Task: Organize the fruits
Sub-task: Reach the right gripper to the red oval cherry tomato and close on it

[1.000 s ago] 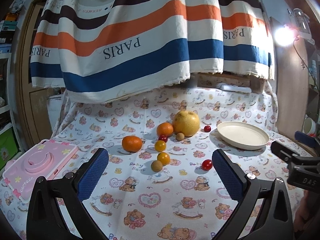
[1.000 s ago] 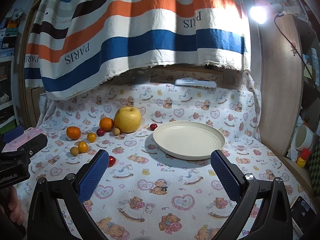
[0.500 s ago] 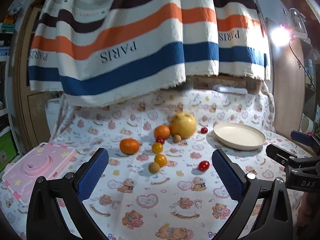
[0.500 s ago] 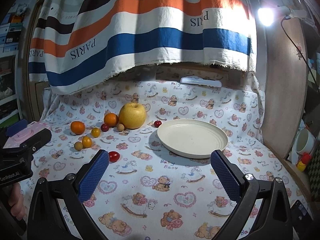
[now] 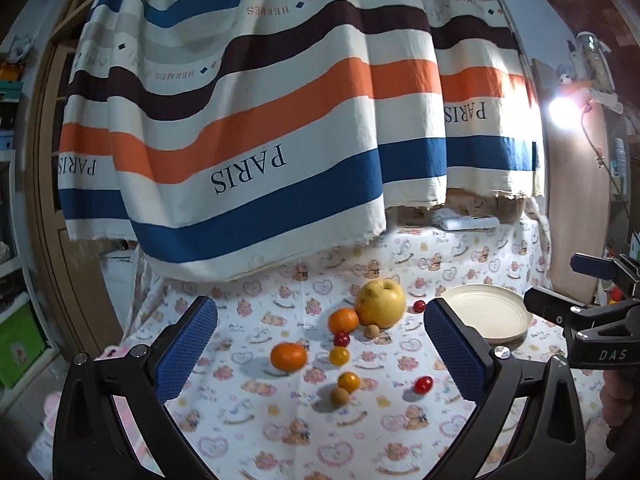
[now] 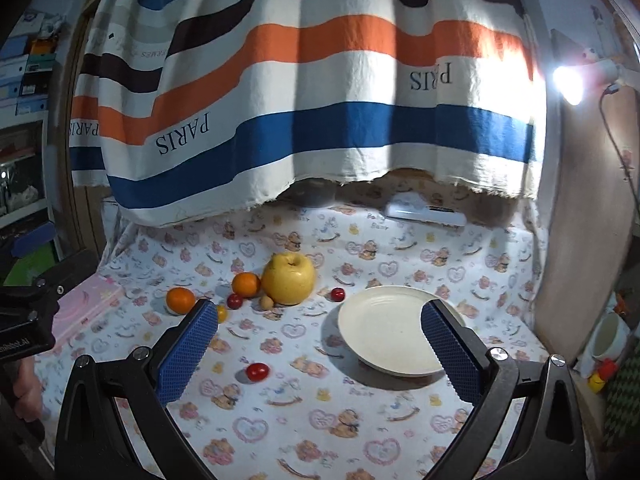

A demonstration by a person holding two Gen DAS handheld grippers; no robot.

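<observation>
Fruits sit loose on the bear-print cloth (image 6: 320, 412), none yet on the cream plate (image 6: 384, 332): a large yellow apple (image 6: 289, 278) at the back, a mandarin (image 6: 246, 284) touching its left side, a second mandarin (image 5: 288, 356) further left, and small red, yellow and brown pieces scattered in front. One red cherry tomato (image 6: 257, 371) lies alone near the plate's left edge, another (image 6: 338, 294) just behind its rim. Compared with a second earlier, both cameras have pulled back and tilted up, so the striped curtain (image 5: 256, 120) fills more of each view and the fruit looks smaller and lower; nothing on the cloth has shifted. That suggests sorting has not begun and the approach is yet to come. The left gripper (image 5: 320, 344) hangs above the fruit cluster with its blue pads wide apart, holding and touching nothing. The right gripper (image 6: 316, 348) faces the plate, likewise spread wide and empty, clear of the cloth
</observation>
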